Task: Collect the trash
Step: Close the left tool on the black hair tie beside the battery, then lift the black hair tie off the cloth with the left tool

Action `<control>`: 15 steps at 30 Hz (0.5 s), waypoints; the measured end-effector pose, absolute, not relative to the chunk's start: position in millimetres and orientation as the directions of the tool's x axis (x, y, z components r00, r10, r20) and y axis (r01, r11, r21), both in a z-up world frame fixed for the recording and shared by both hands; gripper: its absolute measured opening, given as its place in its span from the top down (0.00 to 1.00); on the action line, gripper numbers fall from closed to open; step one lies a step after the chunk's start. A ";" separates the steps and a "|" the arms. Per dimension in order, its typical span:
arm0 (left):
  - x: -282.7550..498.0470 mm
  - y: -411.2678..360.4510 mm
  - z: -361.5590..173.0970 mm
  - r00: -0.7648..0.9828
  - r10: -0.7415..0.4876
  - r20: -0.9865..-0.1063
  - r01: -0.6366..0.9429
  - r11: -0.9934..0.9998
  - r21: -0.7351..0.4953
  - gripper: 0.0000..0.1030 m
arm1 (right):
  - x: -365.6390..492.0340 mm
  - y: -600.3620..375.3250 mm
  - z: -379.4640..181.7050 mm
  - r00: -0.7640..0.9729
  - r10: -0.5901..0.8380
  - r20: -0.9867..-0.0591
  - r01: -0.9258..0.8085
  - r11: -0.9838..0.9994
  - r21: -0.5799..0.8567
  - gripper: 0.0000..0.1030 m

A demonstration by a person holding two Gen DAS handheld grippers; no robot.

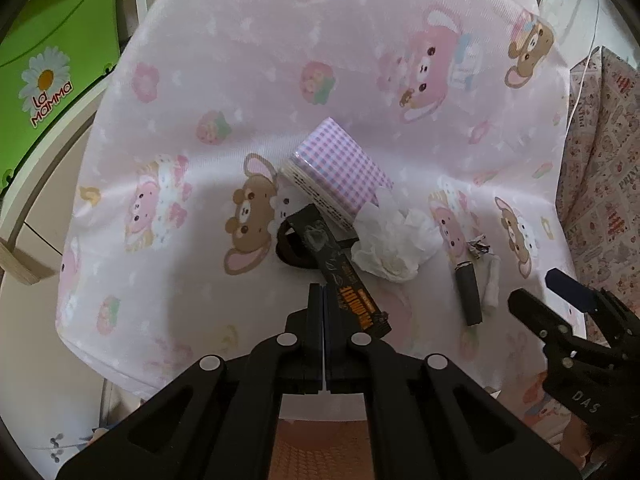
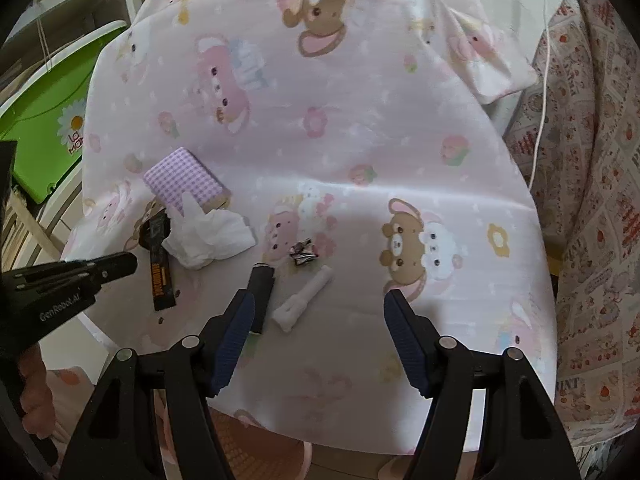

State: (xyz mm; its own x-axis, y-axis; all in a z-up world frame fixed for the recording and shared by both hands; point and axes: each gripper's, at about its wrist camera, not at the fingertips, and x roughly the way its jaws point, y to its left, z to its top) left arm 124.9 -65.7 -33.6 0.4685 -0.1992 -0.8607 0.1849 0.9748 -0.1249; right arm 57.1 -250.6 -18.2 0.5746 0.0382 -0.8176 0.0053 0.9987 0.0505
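With the left gripper [image 1: 322, 292] pressed together on nothing beside the black wrapper [image 1: 340, 276] and the right gripper [image 2: 320, 312] spread, the trash could be missed.

A: The cloth [image 2: 360, 152] over the counter is pale pink, printed with brown bears and pink flowers.

B: On it, the packet [image 1: 340, 168] is lilac-and-white gingham. Beside the packet lie a white tissue [image 1: 394, 248] and a black wrapper [image 1: 352, 292] with orange lettering.

A: Left of the cloth, a green box [image 1: 52, 80] bears a daisy.
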 end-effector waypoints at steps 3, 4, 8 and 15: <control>125.6 -60.9 -36.7 0.455 -0.220 -0.863 0.182 0.972 -0.151 0.86 | 57.9 -243.7 -19.7 0.575 0.051 -0.817 -0.010 0.998 0.055 0.33; 126.3 -60.2 -38.1 0.452 -0.221 -0.864 0.174 0.972 -0.158 0.74 | 58.4 -241.3 -20.1 0.573 0.053 -0.818 -0.014 0.998 0.054 0.33; 131.4 -64.1 -41.6 0.459 -0.224 -0.859 0.157 0.973 -0.170 0.71 | 59.2 -234.1 -19.4 0.579 0.049 -0.814 -0.018 0.999 0.047 0.33; 141.5 -73.5 -52.5 0.446 -0.219 -0.868 0.131 0.975 -0.178 0.71 | 59.5 -235.4 -19.9 0.577 0.055 -0.815 -0.011 0.998 0.059 0.33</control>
State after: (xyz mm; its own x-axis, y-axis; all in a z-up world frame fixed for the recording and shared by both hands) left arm 141.5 -73.5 -52.5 0.4464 -0.2185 -0.8677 0.1313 0.9752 -0.1781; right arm 59.5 -235.4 -19.9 0.5771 0.0547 -0.8149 -0.0109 0.9982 0.0593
